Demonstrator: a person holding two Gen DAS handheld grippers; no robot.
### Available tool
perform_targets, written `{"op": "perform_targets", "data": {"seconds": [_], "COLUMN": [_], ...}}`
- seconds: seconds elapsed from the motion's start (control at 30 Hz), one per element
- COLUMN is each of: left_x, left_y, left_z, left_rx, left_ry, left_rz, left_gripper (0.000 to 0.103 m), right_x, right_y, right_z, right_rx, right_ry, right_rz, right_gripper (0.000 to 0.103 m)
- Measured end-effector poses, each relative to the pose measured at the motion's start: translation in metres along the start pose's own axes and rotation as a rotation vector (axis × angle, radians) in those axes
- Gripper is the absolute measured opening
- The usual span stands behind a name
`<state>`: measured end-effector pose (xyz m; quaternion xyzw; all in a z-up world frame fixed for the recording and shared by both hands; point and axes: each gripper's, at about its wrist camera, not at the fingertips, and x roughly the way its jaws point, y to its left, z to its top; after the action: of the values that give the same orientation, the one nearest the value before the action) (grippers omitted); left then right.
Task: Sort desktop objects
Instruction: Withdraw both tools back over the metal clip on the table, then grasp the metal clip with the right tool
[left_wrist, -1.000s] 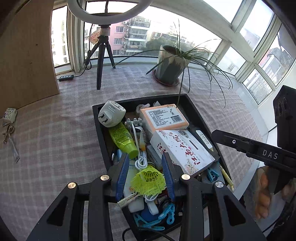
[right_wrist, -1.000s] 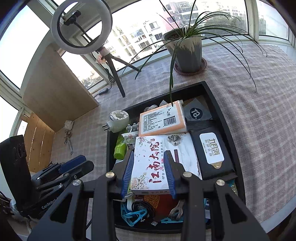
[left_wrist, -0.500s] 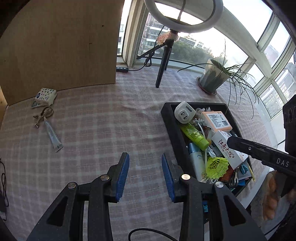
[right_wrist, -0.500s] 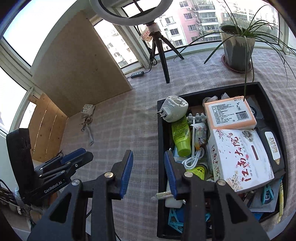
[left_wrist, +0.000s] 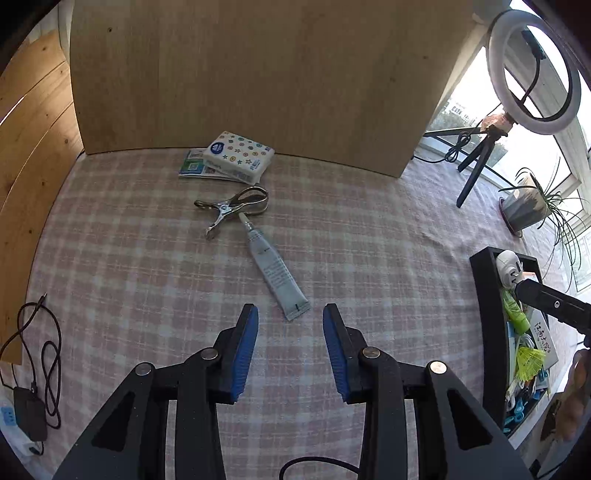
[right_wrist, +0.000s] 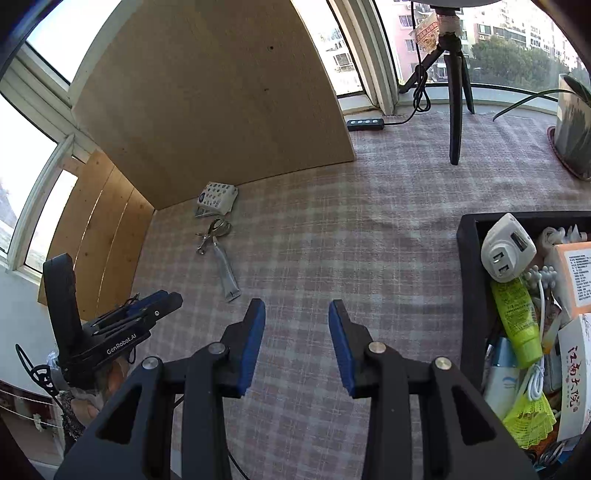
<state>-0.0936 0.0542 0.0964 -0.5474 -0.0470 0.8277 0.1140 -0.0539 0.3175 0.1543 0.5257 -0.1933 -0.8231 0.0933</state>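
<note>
My left gripper is open and empty, just short of the flat end of a grey tube lying on the checked cloth. A metal clip and a patterned tissue pack lie beyond it. My right gripper is open and empty over bare cloth, left of the black tray. The tray holds a white plug adapter, a green tube, a yellow shuttlecock, boxes and several other items. The same tube, clip and tissue pack show far left in the right wrist view.
A wooden board stands behind the tissue pack. A ring light on a tripod and a potted plant stand at the far right. A black cable and charger lie at the left edge. A power strip lies by the window.
Both grippers have swung left, away from the tray. The left one now faces the tube, clip and tissue pack; the tray has slid to the right edge of both views.
</note>
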Motion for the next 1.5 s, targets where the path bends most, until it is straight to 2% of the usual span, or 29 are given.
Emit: {"op": "perform_targets", "data": {"seconds": [0.23, 0.4, 0.67, 1.1, 1.2, 1.27, 1.37, 1.43, 1.5], "left_x": [0.03, 0.05, 0.078, 0.102, 0.113, 0.115, 0.126, 0.133, 0.136], "left_y": [0.05, 0.062, 0.071, 0.07, 0.062, 0.058, 0.049, 0.04, 0.034], "left_z": [0.02, 0.031, 0.044, 0.059, 0.07, 0.072, 0.083, 0.09, 0.092], "left_rx": [-0.058, -0.033, -0.007, 0.045, 0.056, 0.063, 0.063, 0.07, 0.072], "left_ry": [0.003, 0.005, 0.022, 0.021, 0.025, 0.026, 0.033, 0.042, 0.041], "left_rz": [0.022, 0.057, 0.069, 0.064, 0.066, 0.068, 0.041, 0.027, 0.028], "left_gripper": [0.034, 0.034, 0.034, 0.033, 0.026, 0.024, 0.018, 0.01, 0.007], "right_x": [0.07, 0.124, 0.197, 0.245, 0.251, 0.253, 0.255, 0.255, 0.254], "right_y": [0.053, 0.086, 0.106, 0.119, 0.116, 0.114, 0.114, 0.118, 0.121], "right_z": [0.04, 0.066, 0.094, 0.106, 0.106, 0.107, 0.107, 0.105, 0.103], "right_rx": [-0.07, -0.119, -0.098, -0.144, -0.13, -0.12, -0.114, -0.124, -0.135], "right_ry": [0.079, 0.14, 0.238, 0.29, 0.296, 0.3, 0.307, 0.31, 0.31], "right_rz": [0.052, 0.069, 0.073, 0.004, 0.002, 0.013, 0.035, 0.039, 0.04], "right_gripper": [0.035, 0.035, 0.035, 0.034, 0.031, 0.027, 0.022, 0.017, 0.016]}}
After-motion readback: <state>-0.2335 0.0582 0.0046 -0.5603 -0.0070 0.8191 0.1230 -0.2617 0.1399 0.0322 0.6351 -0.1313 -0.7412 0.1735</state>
